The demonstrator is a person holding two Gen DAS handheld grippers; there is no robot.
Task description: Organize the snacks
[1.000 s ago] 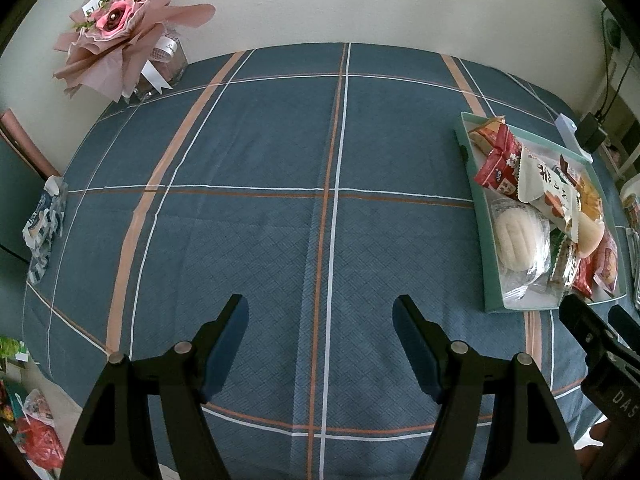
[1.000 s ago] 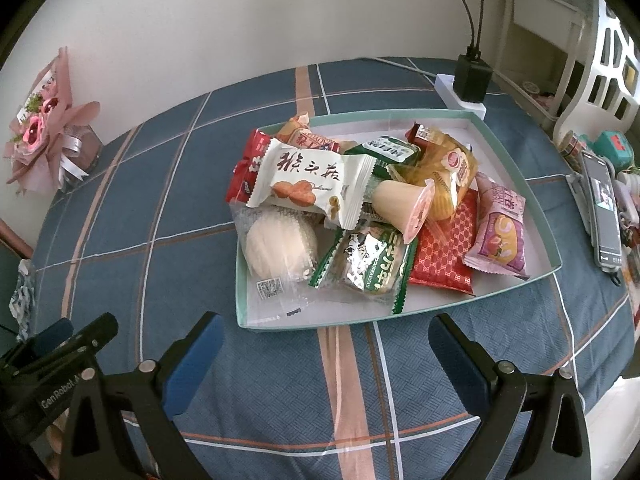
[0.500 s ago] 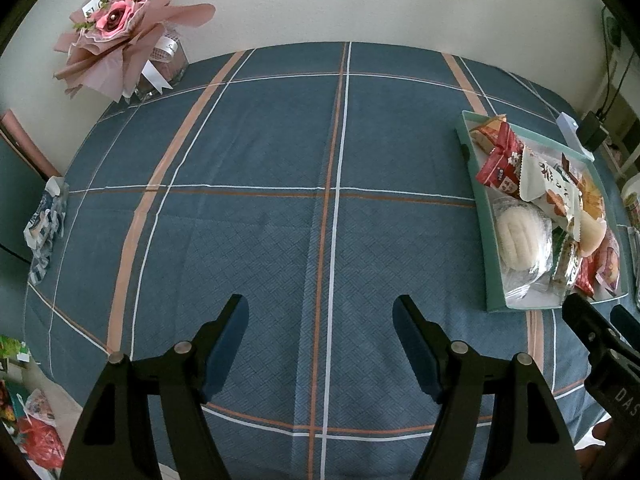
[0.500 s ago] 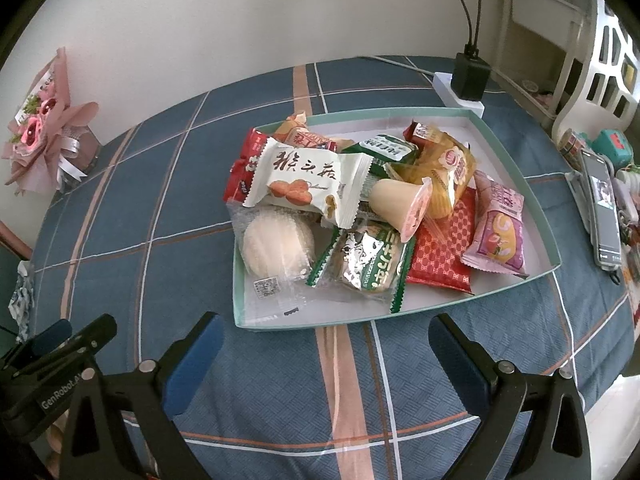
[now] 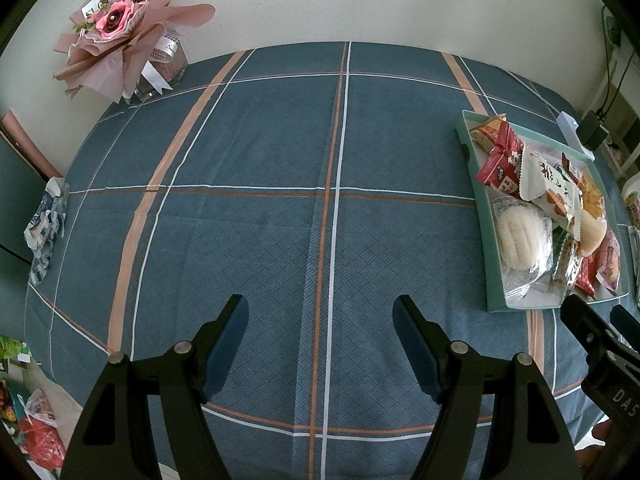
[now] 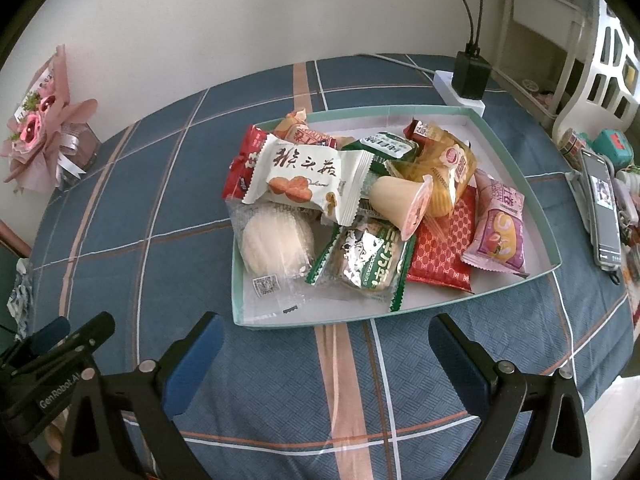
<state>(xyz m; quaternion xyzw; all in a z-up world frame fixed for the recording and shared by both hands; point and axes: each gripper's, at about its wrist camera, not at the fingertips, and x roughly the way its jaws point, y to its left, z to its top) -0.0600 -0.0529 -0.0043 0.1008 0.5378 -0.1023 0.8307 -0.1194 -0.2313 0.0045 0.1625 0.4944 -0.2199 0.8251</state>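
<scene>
The left gripper (image 5: 320, 320) hung over bare blue plaid tablecloth (image 5: 260, 200), its jaws spread wide with nothing between them. The right gripper (image 6: 326, 336) hovered just short of the near edge of the tray (image 6: 516, 152), its jaws also standing wide apart and empty.

The snacks lay heaped in that pale green tray, at about three o'clock in the left wrist view and at twelve o'clock from the right gripper. A white cookie packet (image 6: 308, 180) lay on top of the heap toward eleven o'clock, overlapping a red packet (image 6: 240, 168) and a round pastry in clear wrap (image 6: 276, 240). A green-edged foil packet (image 6: 368, 264) sat near the tray's front rim, with a jelly cup (image 6: 404, 200) tipped on its side above it. A red patterned sachet (image 6: 444, 248) and a pink packet (image 6: 500, 232) lay toward two o'clock.

A pink bouquet (image 5: 124, 28) stood at the table's far corner, at ten o'clock in both views. A phone (image 6: 602, 208) lay off to the right gripper's three o'clock.
</scene>
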